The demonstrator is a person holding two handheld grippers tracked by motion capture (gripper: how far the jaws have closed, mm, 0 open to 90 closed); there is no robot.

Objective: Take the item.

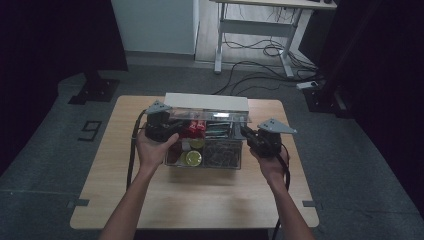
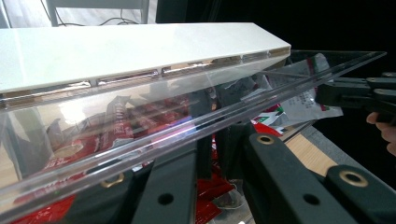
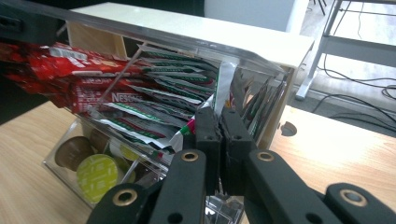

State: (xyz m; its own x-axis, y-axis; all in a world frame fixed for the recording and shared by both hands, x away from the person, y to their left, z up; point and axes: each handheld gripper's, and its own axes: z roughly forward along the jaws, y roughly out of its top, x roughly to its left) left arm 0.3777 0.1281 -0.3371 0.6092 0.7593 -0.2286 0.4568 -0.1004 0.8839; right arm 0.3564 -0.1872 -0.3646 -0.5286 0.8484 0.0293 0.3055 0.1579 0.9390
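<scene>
1. The left gripper [image 1: 170,131] and right gripper [image 1: 248,134] hold opposite ends of the clear acrylic hinged lid [image 2: 196,123] of the transparent compartmented box [image 1: 205,162], each with jaws closed on the lid's edge.
2. Judged best: raise both ends evenly to avoid twisting.
3. Ahead of the right gripper: one box, one lid, many red sachets [image 3: 79,79], at least three capsules [image 3: 95,171].
</scene>
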